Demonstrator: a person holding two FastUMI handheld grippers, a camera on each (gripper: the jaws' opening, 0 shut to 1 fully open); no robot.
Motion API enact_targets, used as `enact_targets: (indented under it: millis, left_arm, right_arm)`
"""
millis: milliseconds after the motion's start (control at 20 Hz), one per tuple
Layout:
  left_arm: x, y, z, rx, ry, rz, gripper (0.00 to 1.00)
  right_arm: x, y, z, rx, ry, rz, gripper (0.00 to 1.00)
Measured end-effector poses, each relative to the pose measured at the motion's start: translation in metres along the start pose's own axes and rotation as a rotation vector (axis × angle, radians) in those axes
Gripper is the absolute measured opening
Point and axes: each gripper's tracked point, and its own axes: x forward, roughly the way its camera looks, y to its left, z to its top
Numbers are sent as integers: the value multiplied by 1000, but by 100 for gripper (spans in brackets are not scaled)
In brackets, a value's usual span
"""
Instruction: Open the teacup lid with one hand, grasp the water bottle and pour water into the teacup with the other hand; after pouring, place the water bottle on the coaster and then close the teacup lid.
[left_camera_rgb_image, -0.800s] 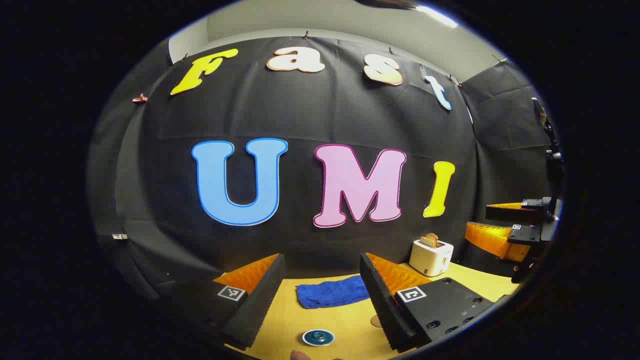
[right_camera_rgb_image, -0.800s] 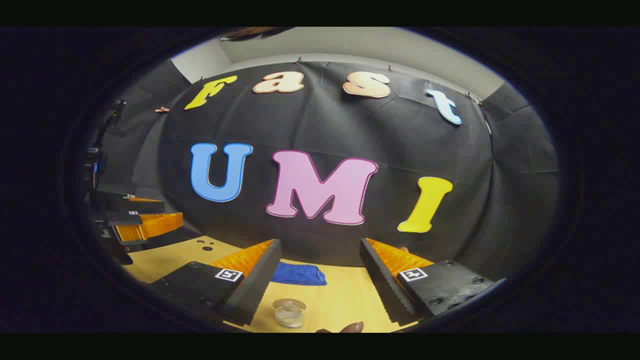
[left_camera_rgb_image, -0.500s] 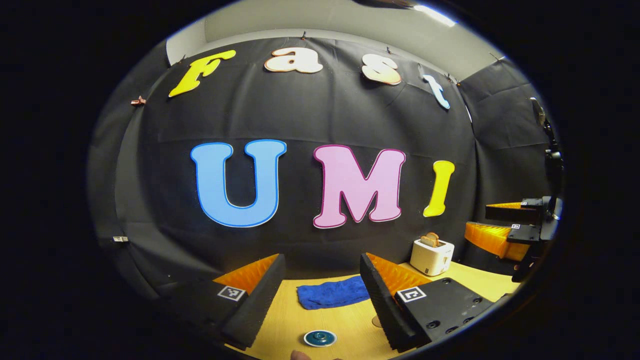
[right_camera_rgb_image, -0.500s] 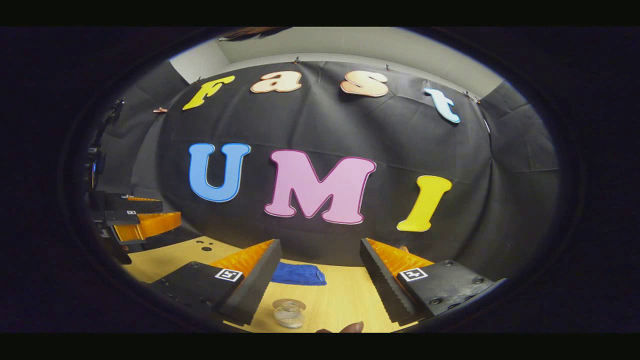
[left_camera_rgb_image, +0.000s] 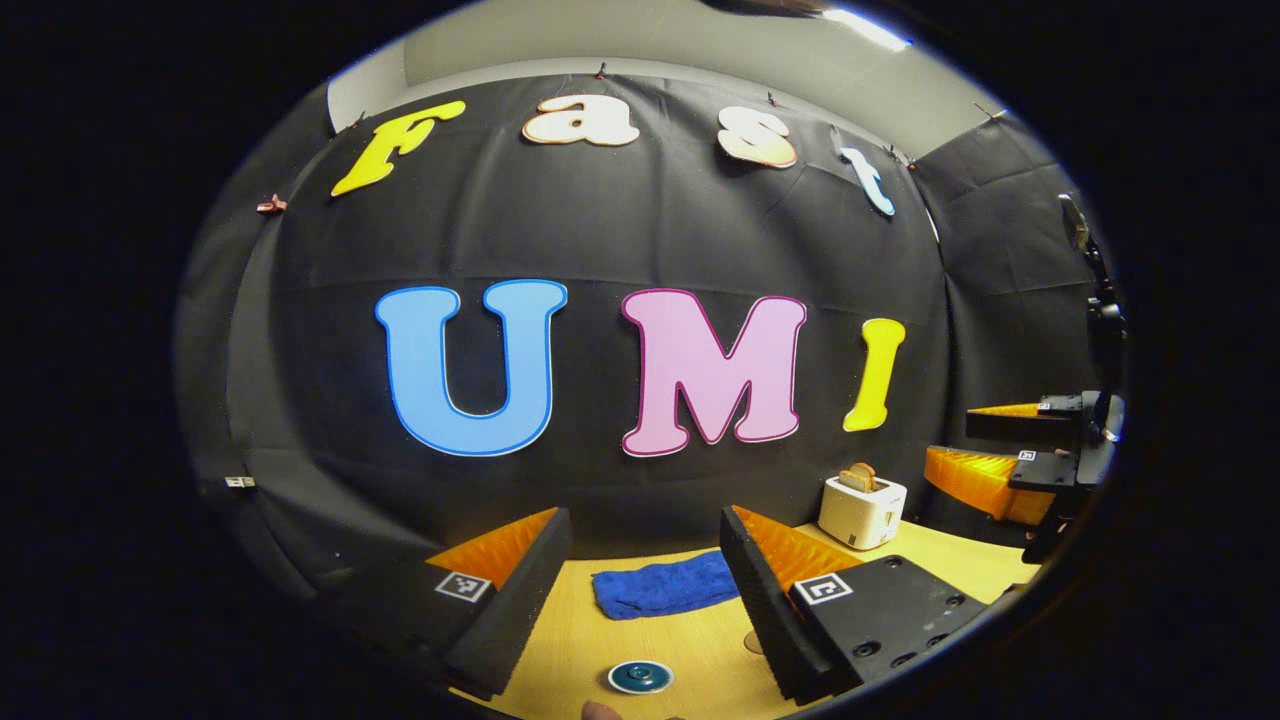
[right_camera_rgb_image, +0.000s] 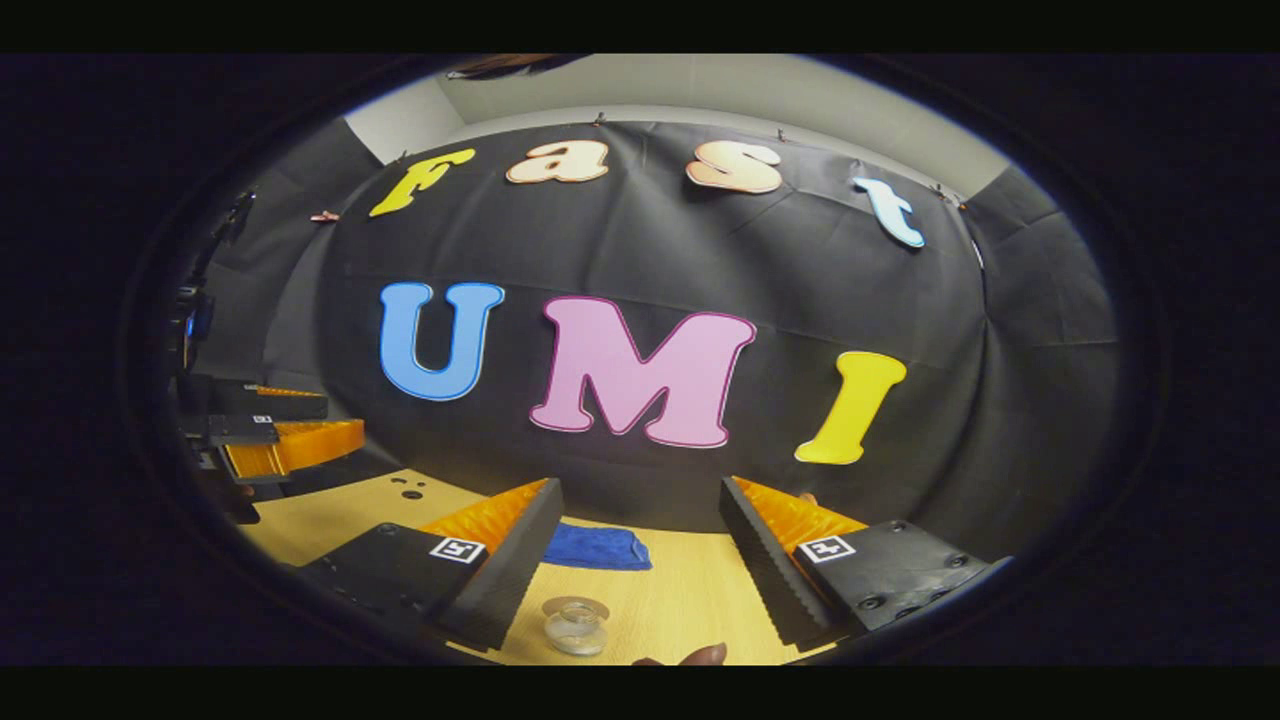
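1. Left gripper (left_camera_rgb_image: 645, 560): fingers spread wide apart with nothing between them, held above the wooden table (left_camera_rgb_image: 690, 640) and aimed toward the booth's back wall.
2. Right gripper (right_camera_rgb_image: 640, 555): likewise released, fingers well apart, empty, raised over the same table. In the left gripper view it also appears at the far right edge (left_camera_rgb_image: 1000, 450), at a similar height, fingers parted.
3. In the right gripper view, the left gripper appears at the far left edge (right_camera_rgb_image: 290, 425), also with its fingers parted.
4. Teacup lid (left_camera_rgb_image: 640, 677): a round dark blue-green disc with a pale rim and a central knob, seen from above low in the left gripper view, ahead of and between the left gripper's fingers. It is not touched by either finger. The cup beneath it cannot be made out.
5. Water bottle (right_camera_rgb_image: 575, 626): a clear container with a round top, standing upright on the table low in the right gripper view, between the right gripper's fingers but below them, untouched.
6. Coaster (left_camera_rgb_image: 752, 642): a small part of a round brown disc shows just beside the left gripper's right-hand finger; mostly hidden.
7. Blue cloth (left_camera_rgb_image: 662, 587): lying crumpled on the table beyond the lid, near the wall.
8. White toaster (left_camera_rgb_image: 862, 511): standing toward the table's right rear, with bread slices in its slots.
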Motion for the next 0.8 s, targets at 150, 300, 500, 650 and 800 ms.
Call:
enact_targets:
  millis: [150,300,500,650,800]
  left_arm:
    - [0,-1,-8,-2,9,-5,94]
    - [2,-5,-32,18,27,-19,94]
    - [8,-12,-82,50,67,-32,94]
    - [13,-20,-129,44,115,-52,93]
    - [20,-14,-173,29,148,-23,87]
  right_arm:
    - [-2,2,-8,9,7,3,96]
    - [-5,2,-22,5,12,-7,98]
    - [-13,4,-47,12,39,-2,96]
    - [-19,8,-59,19,40,4,98]
    - [-23,9,-71,32,35,0,98]
